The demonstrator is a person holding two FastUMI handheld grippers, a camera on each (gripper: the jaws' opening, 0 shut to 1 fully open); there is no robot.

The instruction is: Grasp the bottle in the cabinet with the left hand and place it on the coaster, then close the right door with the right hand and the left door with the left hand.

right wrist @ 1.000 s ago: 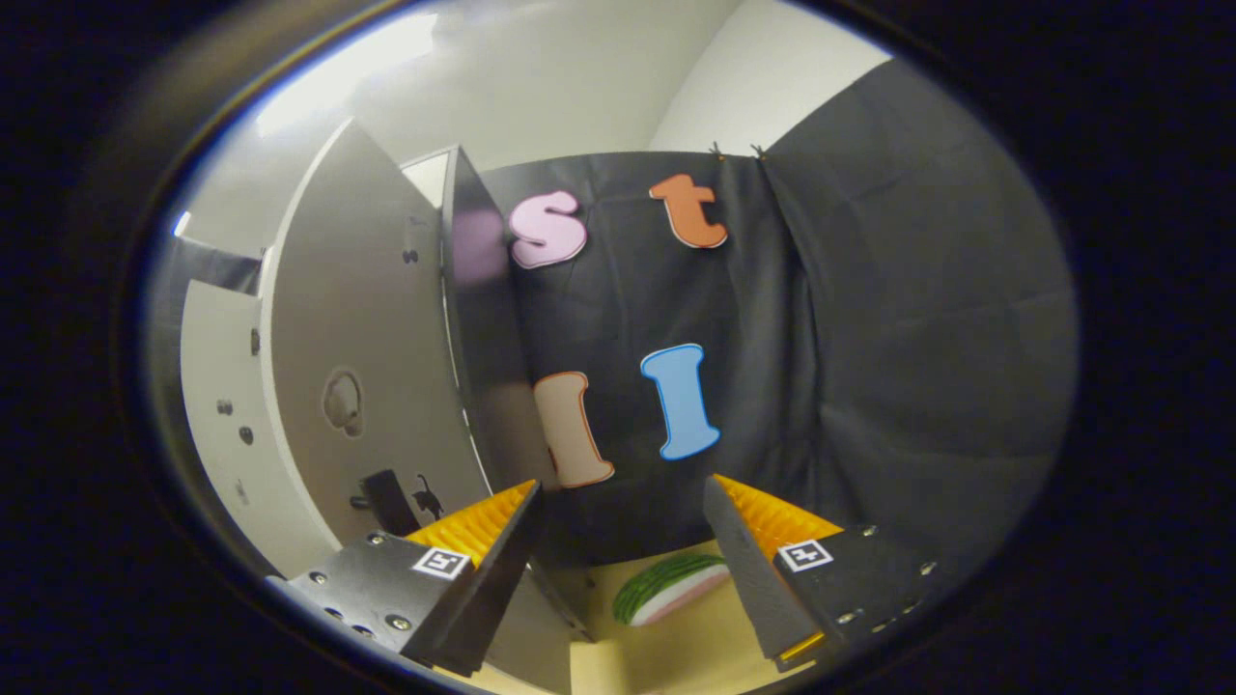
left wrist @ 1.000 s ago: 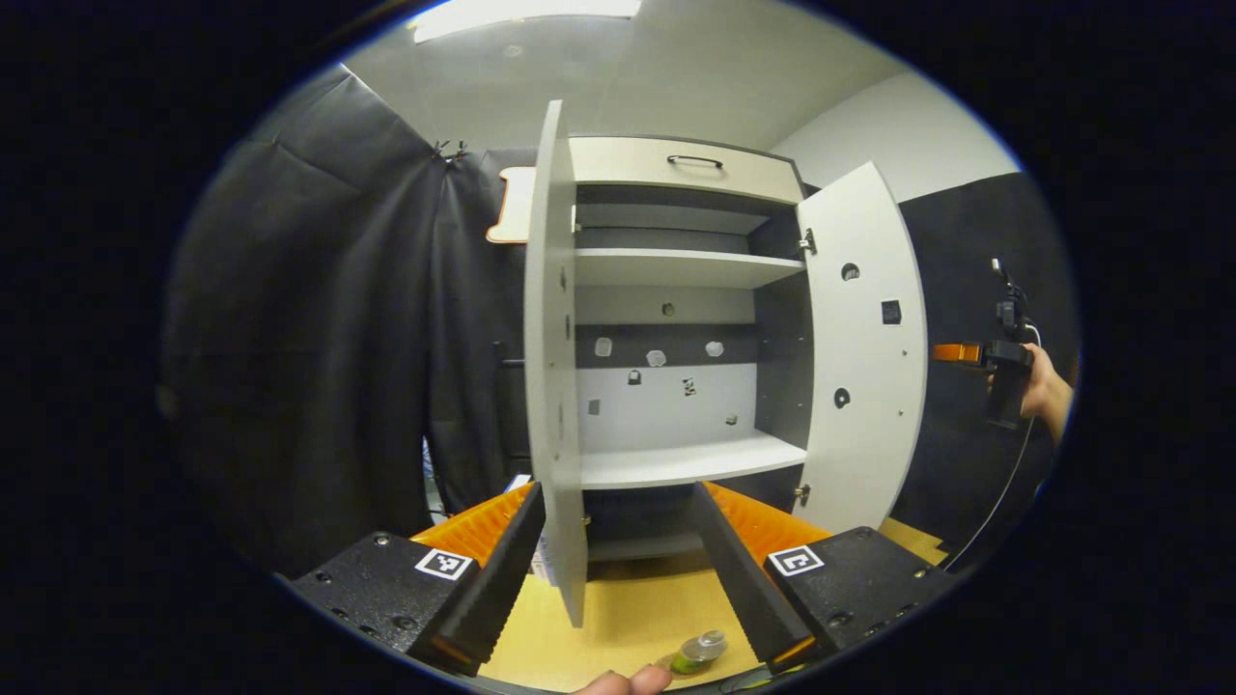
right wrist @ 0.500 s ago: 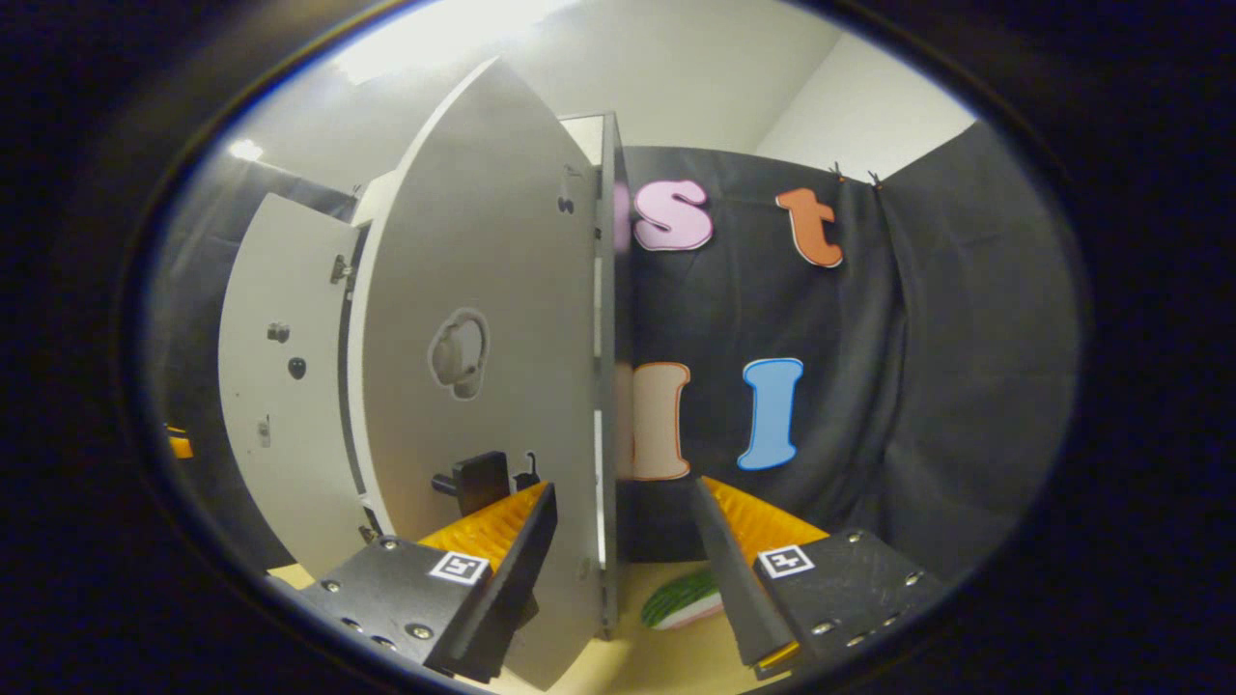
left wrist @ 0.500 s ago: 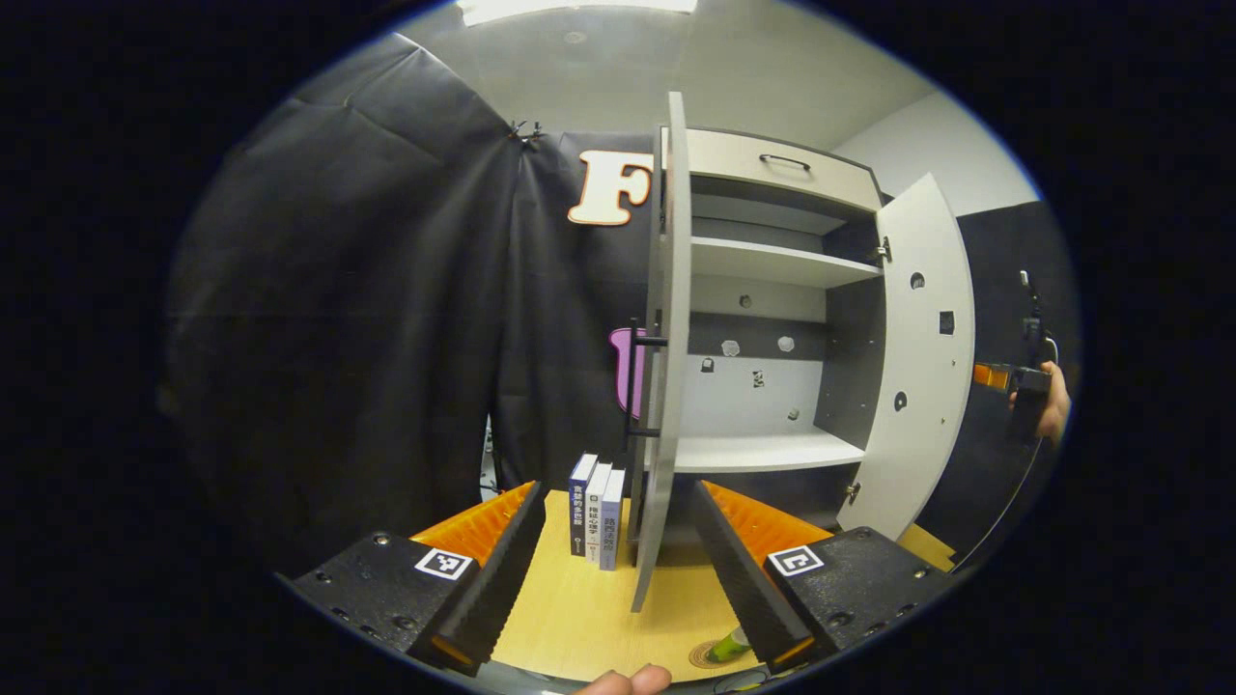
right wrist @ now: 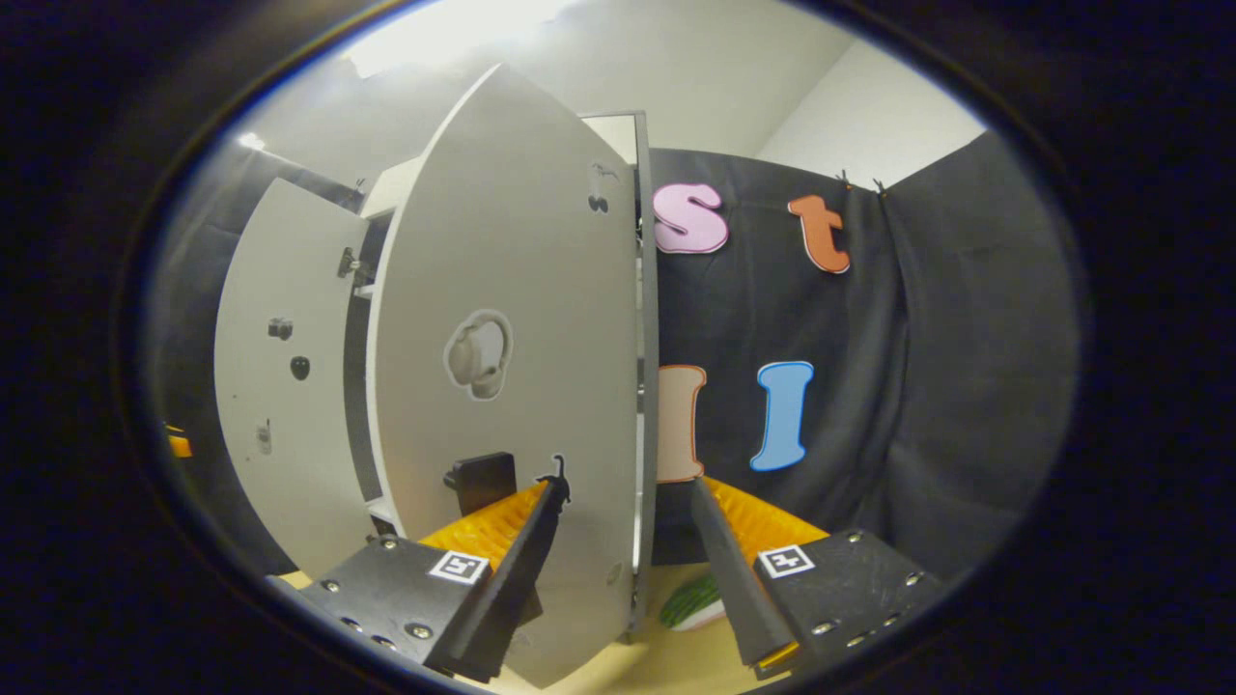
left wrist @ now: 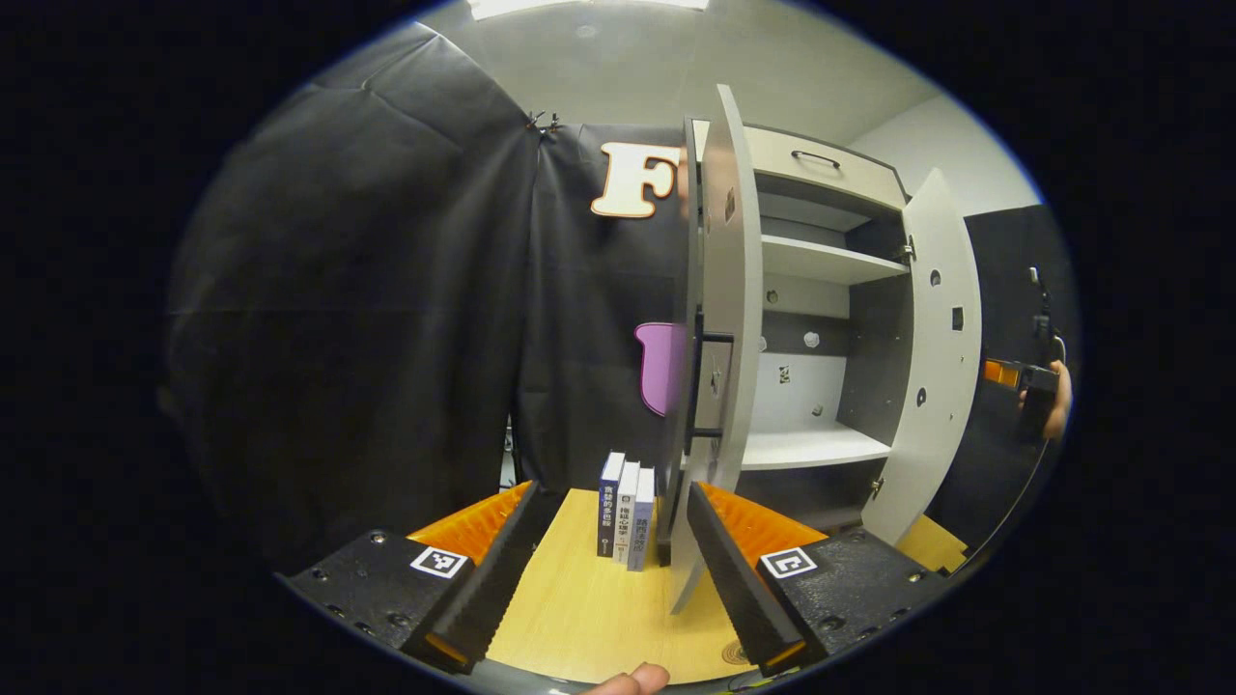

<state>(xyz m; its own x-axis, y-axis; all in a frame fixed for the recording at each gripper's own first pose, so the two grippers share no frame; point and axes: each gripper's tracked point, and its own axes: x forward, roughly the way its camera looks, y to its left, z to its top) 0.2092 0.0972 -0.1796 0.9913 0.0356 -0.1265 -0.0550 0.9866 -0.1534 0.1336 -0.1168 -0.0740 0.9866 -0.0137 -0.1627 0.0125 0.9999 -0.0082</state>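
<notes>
- My left tongs (left wrist: pixel 608 579) sit low over the wooden table (left wrist: pixel 589 618), fingers spread wide with nothing between them.
- Ahead of them the cabinet's left door (left wrist: pixel 729 319) stands swung out, seen nearly edge-on, its dark handle (left wrist: pixel 697 391) facing me.
- Three books (left wrist: pixel 626 510) stand upright on the table just beside that door's lower edge.
- Beyond it I see the cabinet (left wrist: pixel 821 290) open, its white shelves bare where they show (I cannot make out the bottle there).
- A thin ringed edge at the table's near rim, by my right finger, may be the coaster (left wrist: pixel 736 653); I cannot tell.
- The right door (left wrist: pixel 935 357) hangs open; past it a hand holds the other tongs (left wrist: pixel 1009 375).
- My right tongs (right wrist: pixel 623 569) are also apart, straddling the right door's (right wrist: pixel 512 386) free edge without clamping it.
- A watermelon-slice shape (right wrist: pixel 690 605) lies on the table there.
</notes>
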